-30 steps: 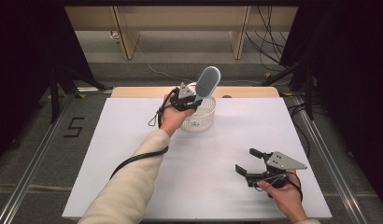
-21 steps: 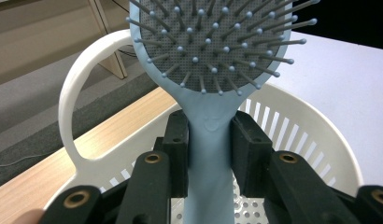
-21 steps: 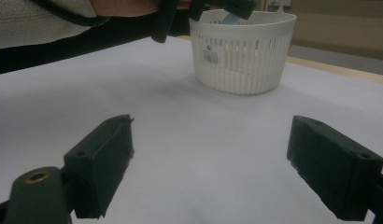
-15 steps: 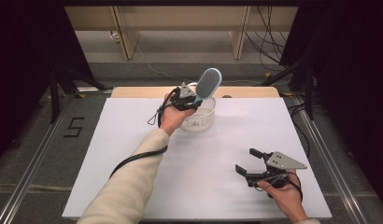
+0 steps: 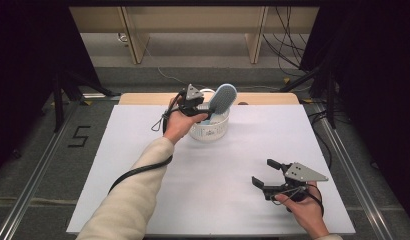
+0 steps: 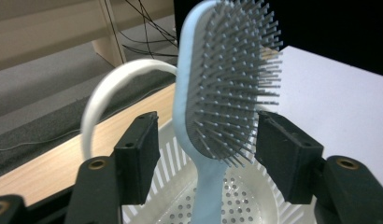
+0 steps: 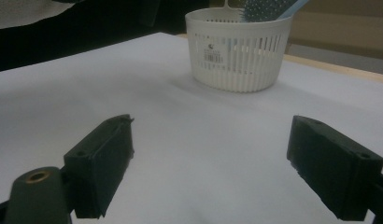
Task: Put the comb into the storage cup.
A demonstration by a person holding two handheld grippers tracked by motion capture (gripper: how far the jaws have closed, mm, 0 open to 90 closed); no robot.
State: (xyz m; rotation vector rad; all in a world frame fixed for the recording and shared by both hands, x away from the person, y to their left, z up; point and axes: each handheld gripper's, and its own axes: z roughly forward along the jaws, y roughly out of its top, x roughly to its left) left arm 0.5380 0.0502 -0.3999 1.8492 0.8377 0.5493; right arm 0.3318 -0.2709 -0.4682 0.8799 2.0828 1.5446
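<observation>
The worktop is seen covered in white, bare across its middle. At its far edge a white basket is stood upright, and in the right gripper view the same basket is seen well ahead, slotted walls and a label facing the camera. A pale blue brush is stood in the basket, handle down, head leaning out over the rim; in the left gripper view the brush is shown bristles toward the camera, its handle reaching down to the perforated floor. A white loop handle is seen arched behind it.

The left hand-held gripper is held just beside the basket, and its jaws are spread on either side of the brush, with gaps visible on both sides, so nothing is gripped. The right hand-held gripper is rested near the person's edge, well apart from the basket, jaws spread and empty.

The brush is judged already placed; only the left gripper's withdrawal is judged left.
</observation>
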